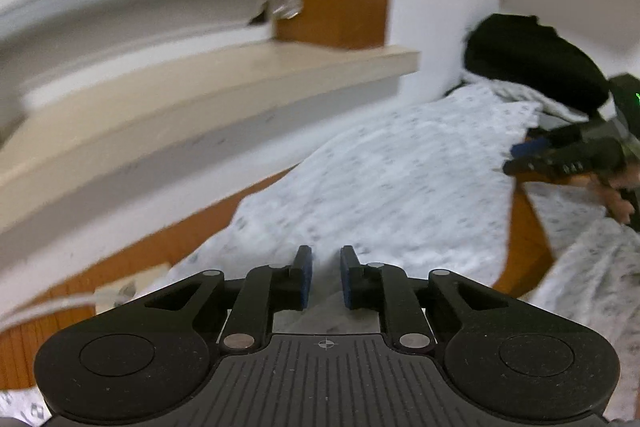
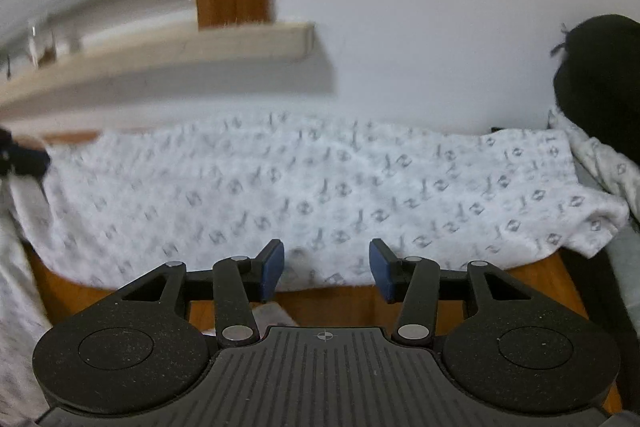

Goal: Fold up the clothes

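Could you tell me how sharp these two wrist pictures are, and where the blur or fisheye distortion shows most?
Left wrist view: the left gripper is crisp, while the sill and the patterned cloth are smeared by motion; the sill bows from the fisheye. Right wrist view: the right gripper is sharp, and the cloth's print blurs most toward the left; lighting is soft, without glare.

no readable text, labels or numbers, printed marks on the white garment [image 2: 320, 187] too blurred to read

garment [image 2: 320, 187] on table [image 2: 340, 303] | sill [image 2: 160, 67] above-left | bundle [image 2: 600, 79] right
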The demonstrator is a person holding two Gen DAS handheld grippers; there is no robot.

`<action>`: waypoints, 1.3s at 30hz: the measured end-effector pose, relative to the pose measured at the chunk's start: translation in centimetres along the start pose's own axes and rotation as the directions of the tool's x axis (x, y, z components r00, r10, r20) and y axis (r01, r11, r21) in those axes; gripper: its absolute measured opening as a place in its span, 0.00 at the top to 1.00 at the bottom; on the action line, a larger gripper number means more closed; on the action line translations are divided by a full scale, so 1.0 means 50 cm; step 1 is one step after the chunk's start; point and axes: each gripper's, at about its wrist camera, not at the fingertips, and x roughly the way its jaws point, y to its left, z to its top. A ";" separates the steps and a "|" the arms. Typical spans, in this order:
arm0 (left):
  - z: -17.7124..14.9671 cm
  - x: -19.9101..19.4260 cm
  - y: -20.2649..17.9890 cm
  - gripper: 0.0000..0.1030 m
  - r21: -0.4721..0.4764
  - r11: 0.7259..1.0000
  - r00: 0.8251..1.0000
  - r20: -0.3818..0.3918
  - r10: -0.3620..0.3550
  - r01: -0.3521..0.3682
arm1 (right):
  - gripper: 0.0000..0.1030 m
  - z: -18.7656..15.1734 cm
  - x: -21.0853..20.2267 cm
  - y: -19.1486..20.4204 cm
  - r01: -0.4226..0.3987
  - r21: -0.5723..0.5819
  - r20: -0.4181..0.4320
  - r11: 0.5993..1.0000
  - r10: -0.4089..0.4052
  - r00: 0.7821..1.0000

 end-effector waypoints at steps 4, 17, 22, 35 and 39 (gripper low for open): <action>-0.017 0.013 0.035 0.82 -0.051 0.998 1.000 0.005 -0.028 0.028 | 0.50 -0.004 0.013 -0.009 -0.003 0.045 0.001 0.999 0.003 1.000; -0.076 -0.106 0.106 0.67 -0.159 0.982 0.993 0.042 0.110 -0.102 | 0.40 -0.015 0.012 -0.010 0.011 0.056 -0.008 0.998 -0.010 1.000; -0.100 -0.181 0.126 0.64 -0.192 0.963 0.977 0.055 0.204 -0.190 | 0.40 -0.016 0.010 -0.009 0.006 0.052 -0.005 0.999 -0.006 1.000; -0.224 -0.382 0.377 0.47 -0.390 0.772 0.856 -0.099 0.507 -0.502 | 0.35 -0.016 0.010 -0.004 0.013 0.038 -0.004 0.999 -0.013 1.000; -0.239 -0.347 0.415 0.52 -0.405 0.758 0.855 -0.146 0.498 -0.510 | 0.34 -0.015 0.010 -0.003 0.018 0.036 -0.004 0.999 -0.018 1.000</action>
